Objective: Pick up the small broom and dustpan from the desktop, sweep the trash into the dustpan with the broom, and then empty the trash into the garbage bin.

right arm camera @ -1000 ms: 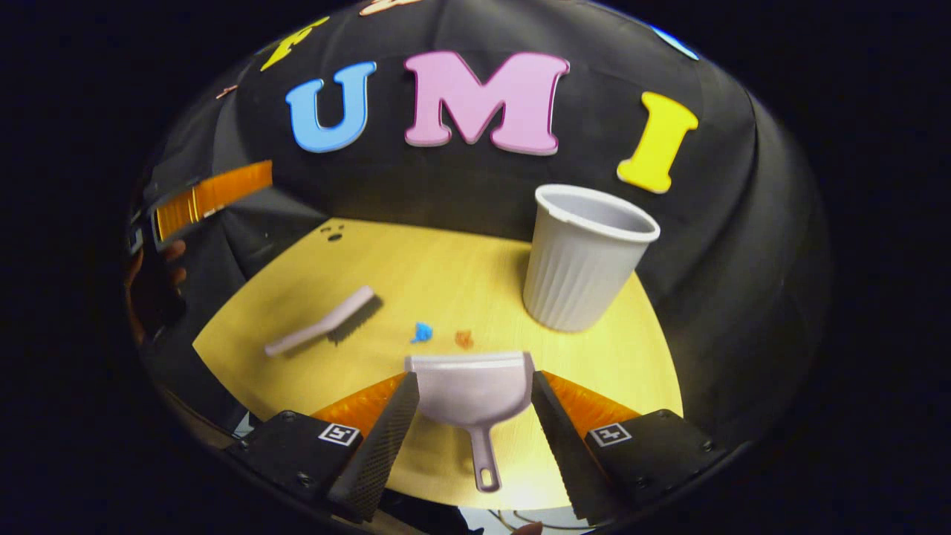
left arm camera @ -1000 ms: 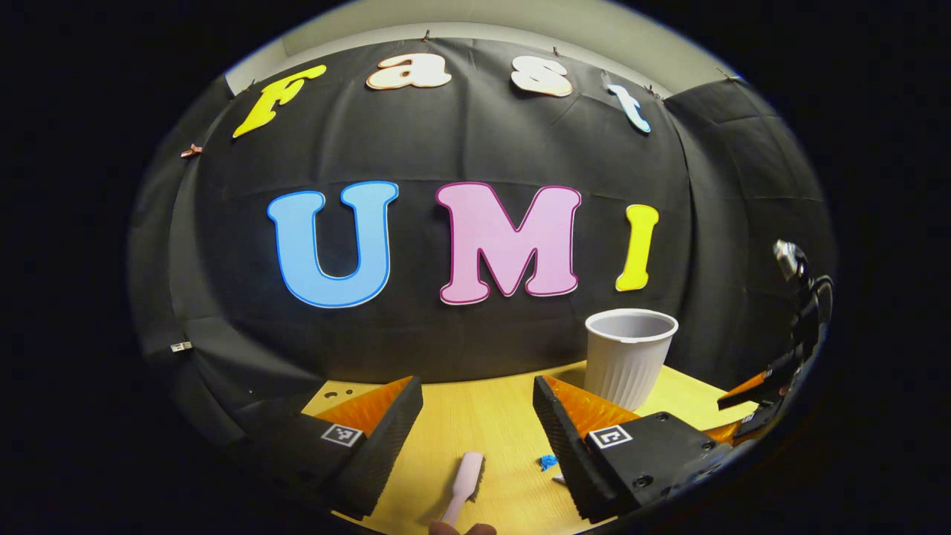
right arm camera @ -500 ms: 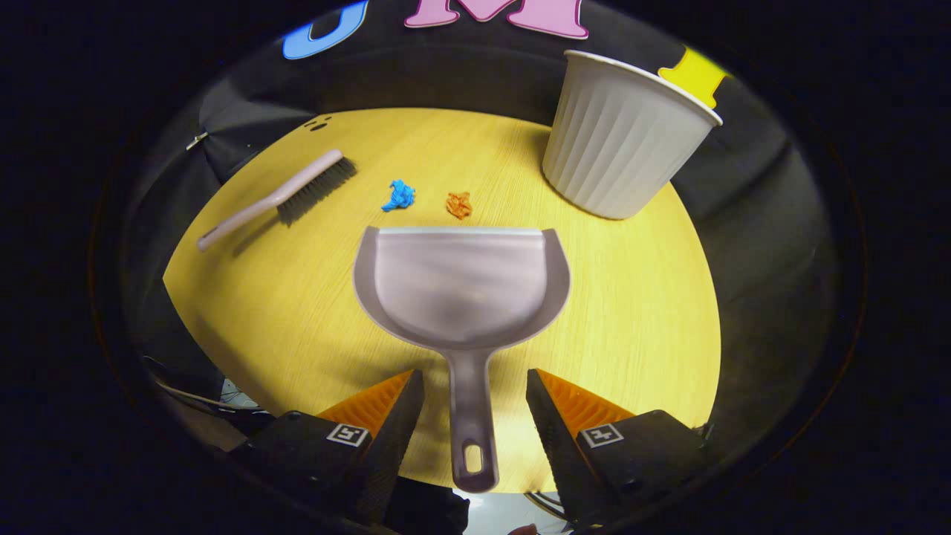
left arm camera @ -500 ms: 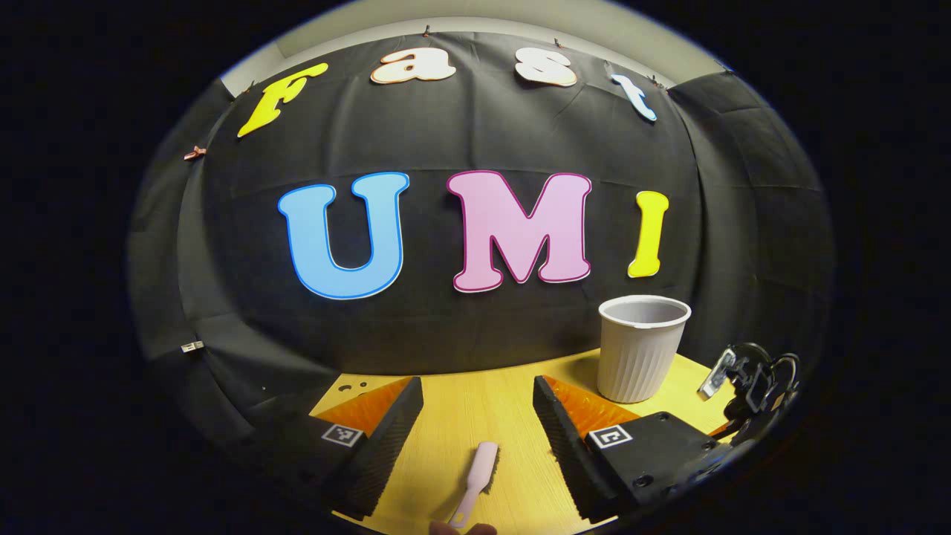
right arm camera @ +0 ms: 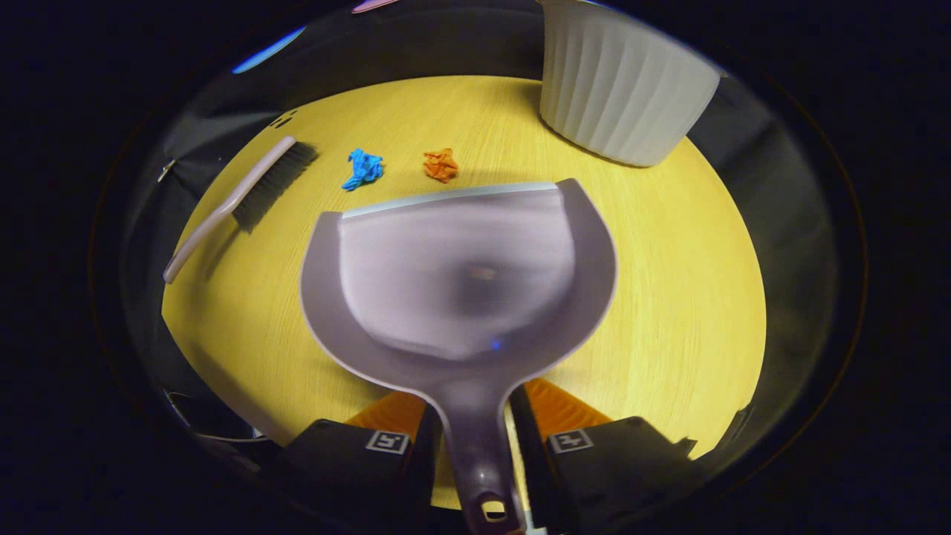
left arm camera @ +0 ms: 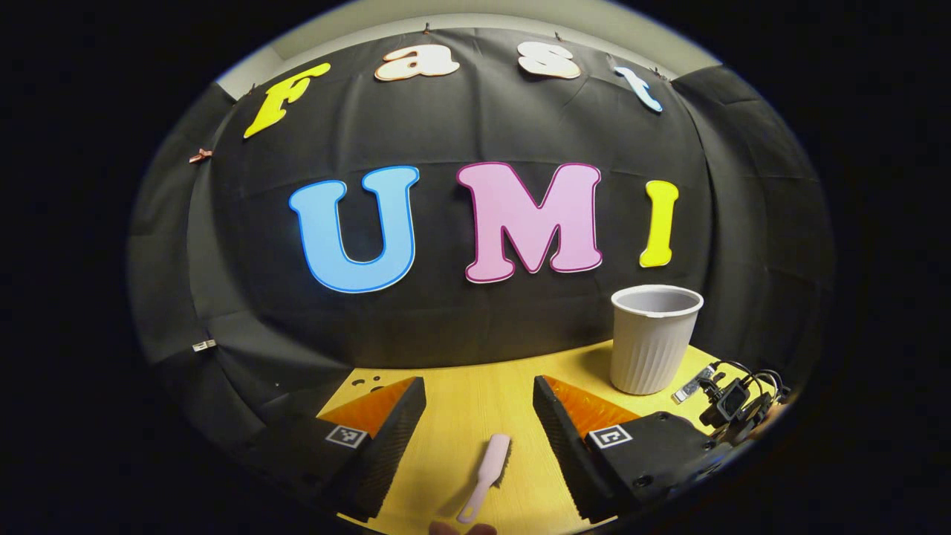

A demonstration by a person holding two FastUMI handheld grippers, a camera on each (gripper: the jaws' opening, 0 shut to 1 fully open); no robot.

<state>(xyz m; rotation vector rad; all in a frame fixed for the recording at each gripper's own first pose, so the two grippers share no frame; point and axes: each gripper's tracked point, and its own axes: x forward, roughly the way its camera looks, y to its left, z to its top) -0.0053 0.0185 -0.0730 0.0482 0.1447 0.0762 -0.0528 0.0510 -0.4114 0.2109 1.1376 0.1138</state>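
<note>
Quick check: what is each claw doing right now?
Left claw: open, holding nothing, above the pink plastic brush.
Right claw: closed on the grey plastic dustpan handle.

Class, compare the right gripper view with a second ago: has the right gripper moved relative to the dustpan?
Yes. The right gripper has come forward and down toward the desktop, its fingers now closed around the dustpan handle.

Brightness: we see an evenly lit yellow table (right arm camera: pixel 669 297) against a dark cloth wall.
Light source: from overhead, we judge, by the short shadows.
Shadows: a soft one lies beside the broom (right arm camera: pixel 245 186); another under the dustpan (right arm camera: pixel 461 275).
Glare: we note a faint sheen on the dustpan's pan.
Blur: the dustpan's centre looks smeared.
Distortion: strong fisheye bending toward the edges in both views.
</note>
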